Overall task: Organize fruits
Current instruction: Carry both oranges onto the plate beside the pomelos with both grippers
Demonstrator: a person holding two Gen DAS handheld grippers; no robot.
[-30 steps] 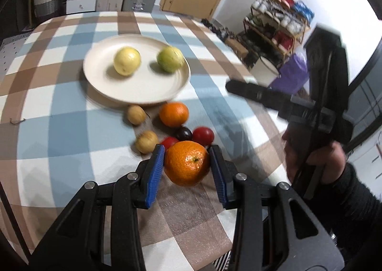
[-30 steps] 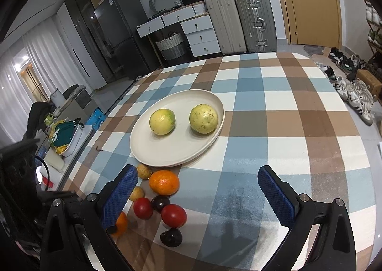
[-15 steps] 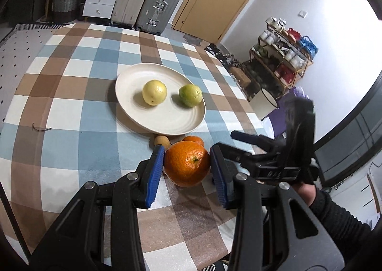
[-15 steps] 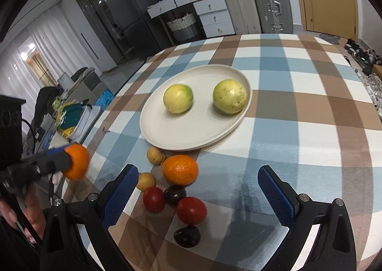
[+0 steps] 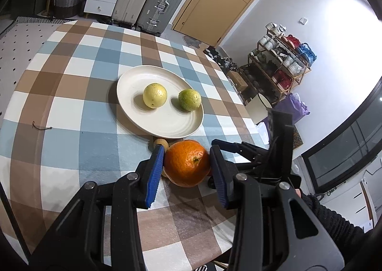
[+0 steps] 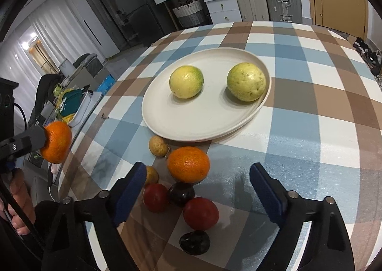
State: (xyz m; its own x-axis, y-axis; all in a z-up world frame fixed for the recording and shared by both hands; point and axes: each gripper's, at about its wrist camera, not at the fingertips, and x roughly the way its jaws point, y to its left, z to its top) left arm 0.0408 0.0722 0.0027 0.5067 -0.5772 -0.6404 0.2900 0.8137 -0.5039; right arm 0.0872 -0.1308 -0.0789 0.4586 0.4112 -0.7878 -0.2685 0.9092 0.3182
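1. My left gripper [image 5: 187,167] is pinching an orange [image 5: 186,163] between its 2 blue pads, with the fruit lifted clear of the checked tablecloth [image 5: 71,94].
2. From my right wrist view that same held orange [image 6: 56,141] hangs off the table's left edge, and a bare hand [image 6: 18,201] grips the handle below it.
3. My right gripper [image 6: 198,187] has its jaws spread and closing, pointing down over the loose fruit; the pads touch nothing.
4. Between its pads I see a second orange [image 6: 188,164] on the cloth, just below the plate's near rim.
5. The cream plate [image 6: 191,125] sits mid-table and carries 2 yellow-green round fruits, 1 on the left [image 6: 186,81] and 1 on the right [image 6: 246,81], well apart from each other.
6. A small tan fruit [image 6: 158,146] lies just beside the second orange on its left; another tan one [image 6: 151,175] peeks out beside my right gripper's left pad.
7. Nearer me sit 2 red fruits, a smaller one [image 6: 155,197] and a larger one [image 6: 201,213], with a dark plum-like fruit [image 6: 180,193] touching both.
8. Another dark fruit [image 6: 194,242] lies closest to the camera, just below the larger red one.
9. In my left wrist view the right gripper [image 5: 241,149] shows to the right of the held orange, a dark sleeve [image 5: 334,221] behind it.
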